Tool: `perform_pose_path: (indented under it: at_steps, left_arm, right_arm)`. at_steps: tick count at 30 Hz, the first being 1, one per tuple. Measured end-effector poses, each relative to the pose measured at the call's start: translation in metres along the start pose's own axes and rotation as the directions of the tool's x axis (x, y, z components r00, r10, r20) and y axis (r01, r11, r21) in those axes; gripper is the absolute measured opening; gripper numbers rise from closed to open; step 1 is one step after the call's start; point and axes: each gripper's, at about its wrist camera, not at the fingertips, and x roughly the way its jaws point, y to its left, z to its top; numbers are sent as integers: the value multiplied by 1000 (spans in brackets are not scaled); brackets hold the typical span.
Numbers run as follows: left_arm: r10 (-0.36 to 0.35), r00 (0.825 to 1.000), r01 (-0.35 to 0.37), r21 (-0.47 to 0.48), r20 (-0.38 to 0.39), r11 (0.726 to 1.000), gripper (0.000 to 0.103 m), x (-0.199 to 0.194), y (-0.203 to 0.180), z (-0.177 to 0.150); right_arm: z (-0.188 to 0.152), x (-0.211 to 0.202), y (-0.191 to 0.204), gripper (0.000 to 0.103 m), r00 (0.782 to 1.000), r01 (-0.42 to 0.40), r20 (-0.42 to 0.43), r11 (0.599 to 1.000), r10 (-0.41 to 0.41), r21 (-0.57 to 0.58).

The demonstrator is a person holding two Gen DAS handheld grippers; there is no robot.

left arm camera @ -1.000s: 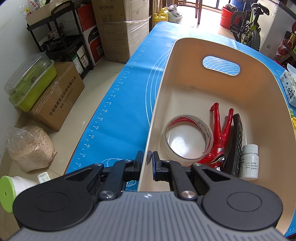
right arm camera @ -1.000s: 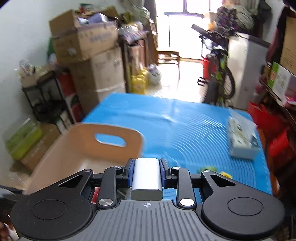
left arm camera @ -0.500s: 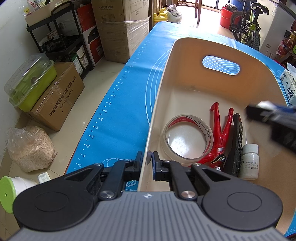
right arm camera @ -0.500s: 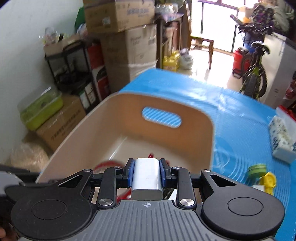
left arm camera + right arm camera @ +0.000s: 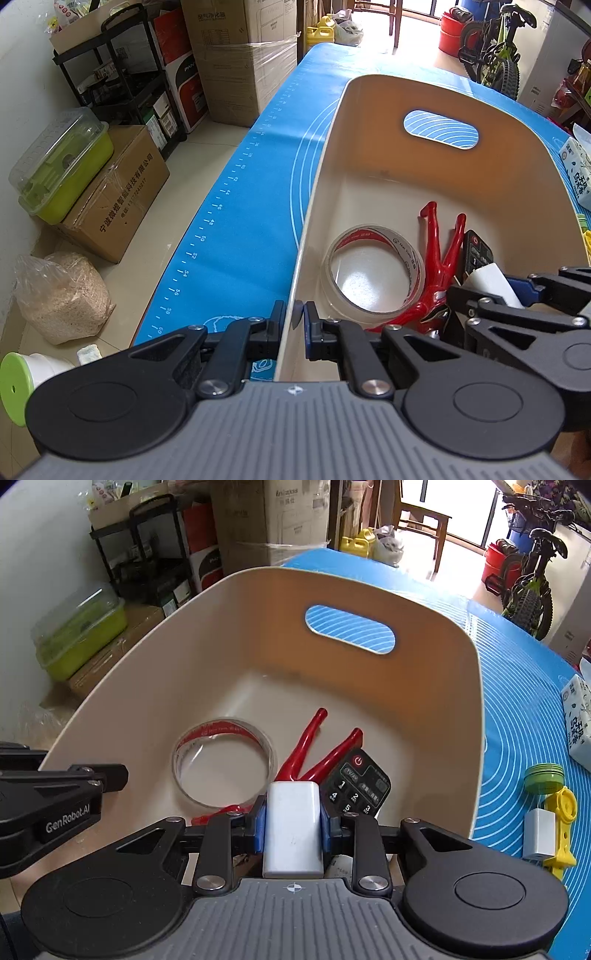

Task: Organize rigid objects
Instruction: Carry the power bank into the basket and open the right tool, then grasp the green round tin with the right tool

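Your right gripper (image 5: 291, 823), low in the frame's centre, is clamped on the white block (image 5: 293, 827) above the beige bin (image 5: 236, 635) holding the tape roll (image 5: 225, 764), while your left gripper (image 5: 294, 325) pinches the bin's near rim, bottom centre.

Both wrist views over bin (image 5: 498, 122)
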Motion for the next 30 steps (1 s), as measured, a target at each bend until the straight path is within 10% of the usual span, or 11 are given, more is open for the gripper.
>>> perform_pose_path:
  at_steps: [6, 18, 30]
  left_arm:
    - [3, 1000, -3, 3, 0, 1000, 12, 0, 0, 0]
    - [6, 1000, -6, 4, 0, 1000, 12, 1, 1, 0]
    - [15, 1000, -15, 15, -3, 1000, 13, 1, -1, 0]
  right_arm:
    - [2, -19, -1, 61, 998, -9, 55, 999, 11, -35]
    - [13, -82, -70, 68, 976, 52, 206, 996, -66, 72]
    - [-4, -43, -165, 70, 963, 217, 121, 961, -239, 169]
